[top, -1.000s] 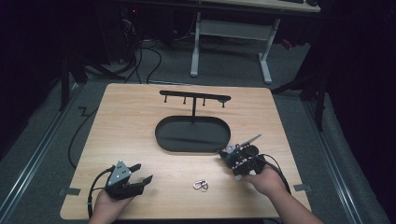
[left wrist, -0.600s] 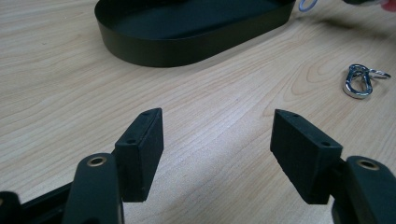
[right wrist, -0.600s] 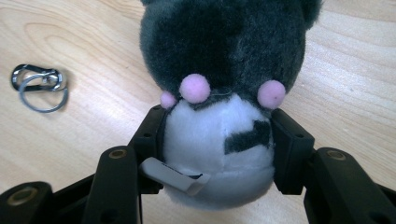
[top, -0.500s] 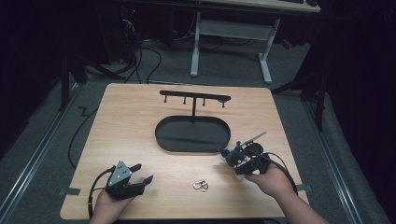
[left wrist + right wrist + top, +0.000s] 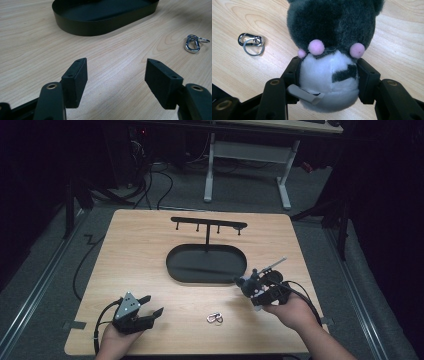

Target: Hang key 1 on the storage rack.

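Observation:
My right gripper (image 5: 328,72) is shut on a small plush toy (image 5: 329,30), dark grey above and white below with pink dots, and holds it by the white body above the table. In the high view this gripper (image 5: 248,286) is at the right, just past the near right end of the black oval tray (image 5: 172,270). A silver carabiner with a key ring (image 5: 215,318) lies on the wood between the hands. My left gripper (image 5: 152,305) rests near the front left, its jaws open and nothing between them (image 5: 116,72). The carabiner (image 5: 192,45) lies ahead of it to the right.
A black T-shaped rack with several small hooks (image 5: 207,223) rises from the tray's far side. The tray wall (image 5: 100,25) is low. The carabiner (image 5: 250,42) shows at the left under the plush. Cables trail from both grippers toward the table's front edge.
My right gripper has lifted a little with the plush toy in its jaws. The left gripper and the carabiner have stayed where they were.

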